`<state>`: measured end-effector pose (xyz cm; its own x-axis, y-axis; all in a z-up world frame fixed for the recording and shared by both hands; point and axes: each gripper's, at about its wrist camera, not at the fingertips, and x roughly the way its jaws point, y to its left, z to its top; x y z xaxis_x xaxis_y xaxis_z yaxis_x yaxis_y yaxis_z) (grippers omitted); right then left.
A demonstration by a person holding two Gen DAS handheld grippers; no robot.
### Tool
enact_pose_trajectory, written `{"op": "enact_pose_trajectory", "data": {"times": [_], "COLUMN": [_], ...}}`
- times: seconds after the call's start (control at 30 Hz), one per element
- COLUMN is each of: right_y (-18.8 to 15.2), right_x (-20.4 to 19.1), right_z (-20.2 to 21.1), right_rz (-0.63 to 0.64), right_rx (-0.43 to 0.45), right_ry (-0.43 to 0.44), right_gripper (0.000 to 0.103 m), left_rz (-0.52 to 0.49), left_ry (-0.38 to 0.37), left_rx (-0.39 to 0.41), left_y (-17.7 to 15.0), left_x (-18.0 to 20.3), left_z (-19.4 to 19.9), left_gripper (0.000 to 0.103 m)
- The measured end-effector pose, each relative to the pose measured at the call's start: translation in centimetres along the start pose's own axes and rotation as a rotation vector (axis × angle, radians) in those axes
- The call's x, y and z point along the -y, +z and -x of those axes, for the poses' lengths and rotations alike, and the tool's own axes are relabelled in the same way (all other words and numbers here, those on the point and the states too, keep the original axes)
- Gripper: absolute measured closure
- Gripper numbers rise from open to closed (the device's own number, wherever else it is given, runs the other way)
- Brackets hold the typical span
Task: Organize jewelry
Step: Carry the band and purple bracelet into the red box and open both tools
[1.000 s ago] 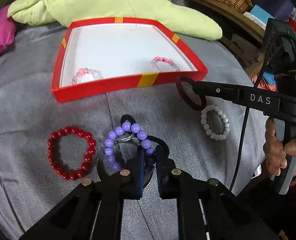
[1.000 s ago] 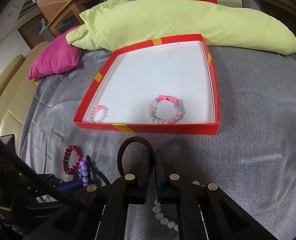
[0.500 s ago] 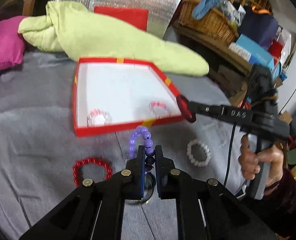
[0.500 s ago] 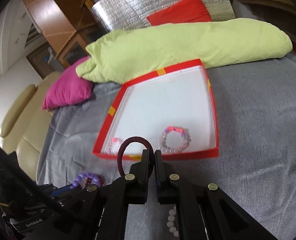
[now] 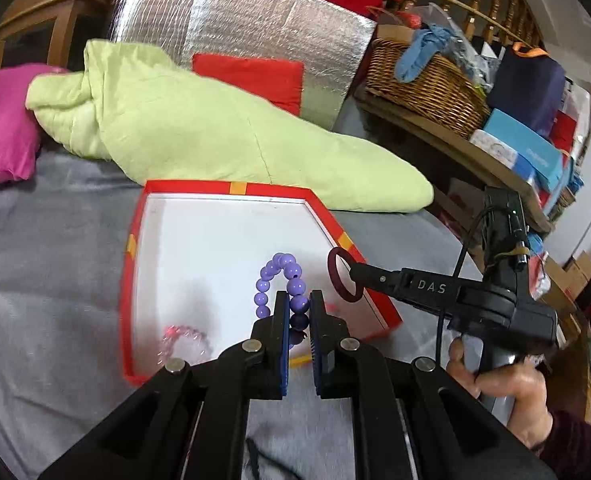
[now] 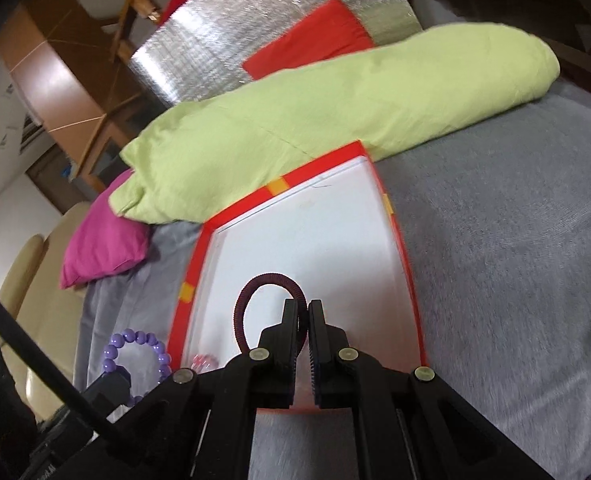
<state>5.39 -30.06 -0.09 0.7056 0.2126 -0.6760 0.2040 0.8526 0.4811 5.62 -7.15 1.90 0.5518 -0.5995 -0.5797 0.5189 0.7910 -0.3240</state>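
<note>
Across the grey bed cover [image 6: 515, 260] lies a long lime-green pillow [image 5: 215, 132], with a magenta cushion [image 6: 99, 240] at its end. Just in front of the pillow sits the red box [image 5: 127, 280] with its white floor, a pinkish bead bracelet [image 5: 181, 338] lying inside. Above the box, the left hand-held gripper [image 5: 298, 308] pinches a purple bead bracelet [image 5: 281, 276], and the right hand-held gripper [image 6: 307, 316] is clamped tight on a dark maroon hair tie [image 6: 255, 292].

left tongs [image 5: 298, 304]: gripping purple bead bracelet [image 5: 281, 280] | above red tray [image 5: 129, 272]
</note>
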Motion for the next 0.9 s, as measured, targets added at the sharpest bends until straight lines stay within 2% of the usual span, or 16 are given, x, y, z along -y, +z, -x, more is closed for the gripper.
{"op": "enact_pose_trajectory", "data": {"times": [0.23, 0.43, 0.47, 0.5, 0.53, 0.6, 0.63, 0.83, 0.9], "right_y": [2.1, 2.9, 2.9, 2.8, 2.8, 2.9, 2.9, 2.7, 2.5], "right_x": [1.7, 2.0, 2.0, 2.1, 2.2, 2.3, 2.2, 2.0, 1.9], "right_z": [-3.3, -4.6, -4.6, -4.5, -4.3, -3.6, -3.3, -0.6, 0.2], "right_rz": [-0.078, -0.111, -0.111, -0.112, -0.114, -0.112, -0.107, -0.066, -0.050], "right_rx": [-0.013, -0.014, -0.010, -0.007, -0.005, 0.003, 0.008, 0.025, 0.023], "right_ry": [-0.051, -0.059, -0.059, -0.057, -0.056, -0.057, -0.058, -0.067, -0.081], "right_gripper": [0.097, 0.091, 0.088, 0.082, 0.079, 0.077, 0.077, 0.077, 0.077], "left_rz": [0.022, 0.014, 0.004, -0.009, -0.017, -0.043, -0.060, -0.124, -0.146], "left_ry": [0.075, 0.135, 0.144, 0.155, 0.165, 0.193, 0.203, 0.267, 0.307], "left_rx": [-0.061, -0.122, -0.124, -0.125, -0.125, -0.116, -0.103, -0.081, -0.079], "left_y": [0.1, -0.3, -0.4, -0.5, -0.6, -0.7, -0.7, -1.0, -1.3], "left_x": [-0.6, -0.7, -0.5, -0.3, -0.1, 0.2, 0.5, 1.1, 0.7], "left_z": [-4.5, -6.4, -6.3, -6.1, -6.0, -5.4, -5.0, -2.2, -1.2], "left_gripper": [0.093, 0.093, 0.092, 0.090, 0.081, 0.064, 0.059, 0.040, 0.039]}}
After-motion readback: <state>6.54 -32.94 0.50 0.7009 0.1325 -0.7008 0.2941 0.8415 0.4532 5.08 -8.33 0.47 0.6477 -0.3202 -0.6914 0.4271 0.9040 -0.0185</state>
